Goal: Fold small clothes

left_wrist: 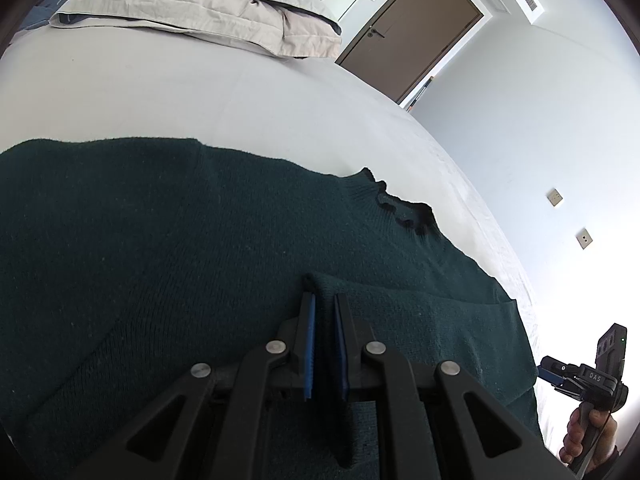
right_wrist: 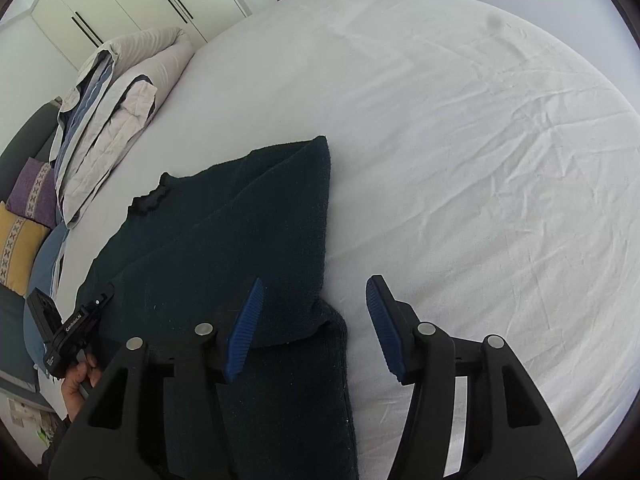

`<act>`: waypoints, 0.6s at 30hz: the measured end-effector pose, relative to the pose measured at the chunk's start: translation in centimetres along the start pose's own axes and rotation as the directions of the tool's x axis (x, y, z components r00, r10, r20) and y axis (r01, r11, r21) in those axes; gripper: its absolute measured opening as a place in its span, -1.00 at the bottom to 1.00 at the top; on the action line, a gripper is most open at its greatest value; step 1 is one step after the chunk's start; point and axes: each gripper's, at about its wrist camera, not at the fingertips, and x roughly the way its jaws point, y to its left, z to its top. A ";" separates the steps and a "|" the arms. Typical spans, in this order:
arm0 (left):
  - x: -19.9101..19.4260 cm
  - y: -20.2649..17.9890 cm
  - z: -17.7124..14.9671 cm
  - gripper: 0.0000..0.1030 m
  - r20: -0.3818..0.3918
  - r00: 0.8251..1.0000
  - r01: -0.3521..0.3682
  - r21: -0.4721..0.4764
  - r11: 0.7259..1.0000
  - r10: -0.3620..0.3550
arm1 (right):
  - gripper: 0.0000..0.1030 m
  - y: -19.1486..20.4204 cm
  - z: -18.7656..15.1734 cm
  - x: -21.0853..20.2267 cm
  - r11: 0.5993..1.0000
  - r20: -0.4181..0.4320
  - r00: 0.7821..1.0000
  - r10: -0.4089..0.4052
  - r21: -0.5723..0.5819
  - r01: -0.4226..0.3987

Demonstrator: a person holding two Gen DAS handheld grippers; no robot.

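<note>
A dark green knit sweater lies flat on the white bed sheet, its frilled collar toward the far side. My left gripper is shut on a raised fold of the sweater, with knit pinched between its blue pads. In the right wrist view the sweater has one side folded over its body. My right gripper stands open above the sweater's near right edge, nothing pressed between its pads. The left gripper shows at the sweater's left edge, held by a hand.
A folded beige and blue duvet lies at the head of the bed, with purple and yellow cushions beside it. Bare white sheet spreads right of the sweater. A brown door and white wardrobe stand beyond.
</note>
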 end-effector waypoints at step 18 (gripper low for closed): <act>-0.2 -0.3 -0.3 -0.76 -0.022 0.999 -0.028 0.019 0.999 0.029 | -0.79 -1.6 -0.3 3.7 0.997 0.003 1.000 -0.029 -0.076 0.029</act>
